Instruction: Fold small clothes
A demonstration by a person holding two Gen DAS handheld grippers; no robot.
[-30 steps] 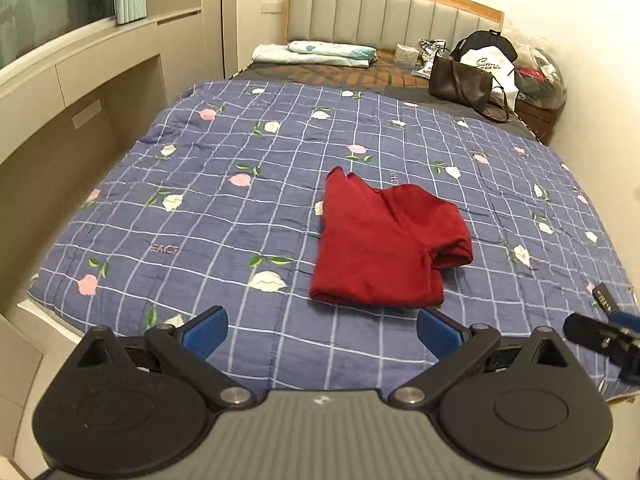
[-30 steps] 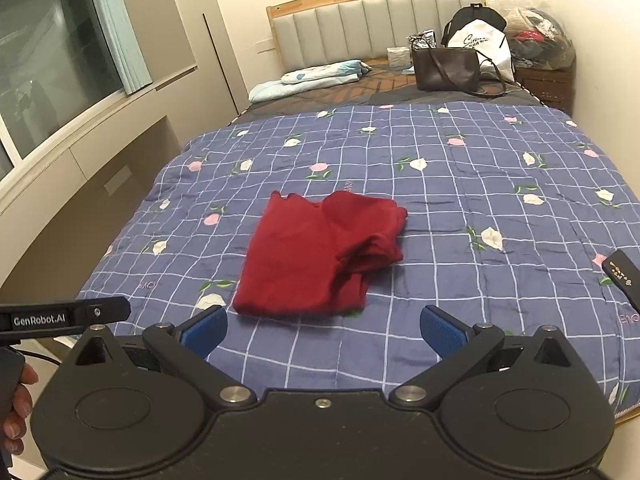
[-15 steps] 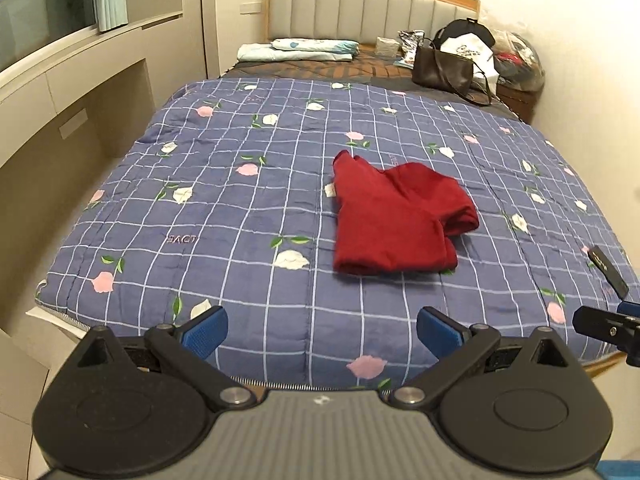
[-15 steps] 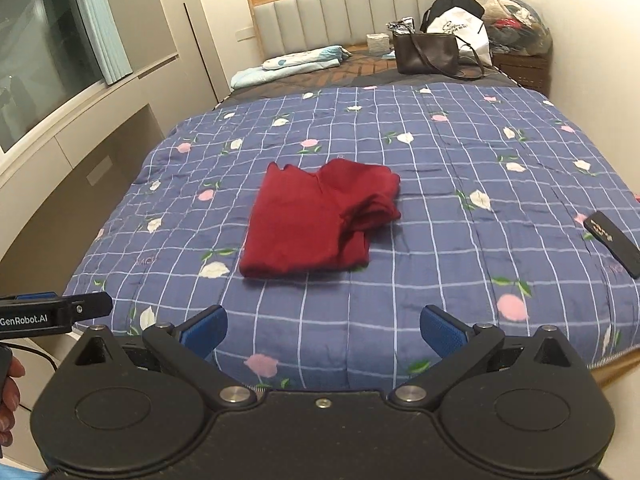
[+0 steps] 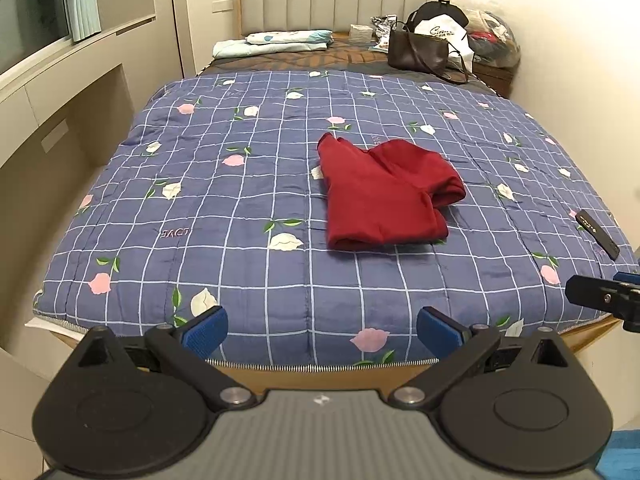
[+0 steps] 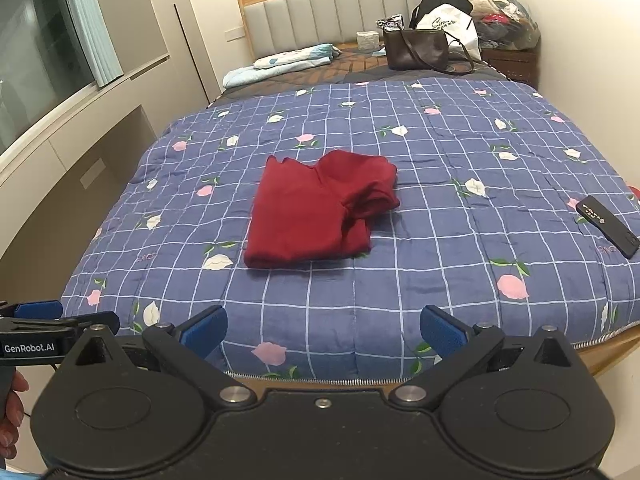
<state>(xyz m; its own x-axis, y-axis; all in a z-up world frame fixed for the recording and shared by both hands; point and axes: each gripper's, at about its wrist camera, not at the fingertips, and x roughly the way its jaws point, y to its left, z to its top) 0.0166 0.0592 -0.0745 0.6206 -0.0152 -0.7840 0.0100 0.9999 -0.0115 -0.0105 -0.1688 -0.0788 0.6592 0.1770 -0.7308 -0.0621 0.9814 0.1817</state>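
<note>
The quilt on the bed is blue-violet with a grid of thin white lines, and pink and white flowers with green leaves are scattered on it. The folded garment is plain dark red — no pattern. The left tongs and the right tongs are black with bright blue pads. The headboard is grey with a light wooden frame, the handbag dark brown, the remote black, the curtain pale teal

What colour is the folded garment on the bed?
Dark red garment, plain; clearest in the right wrist view.
</note>
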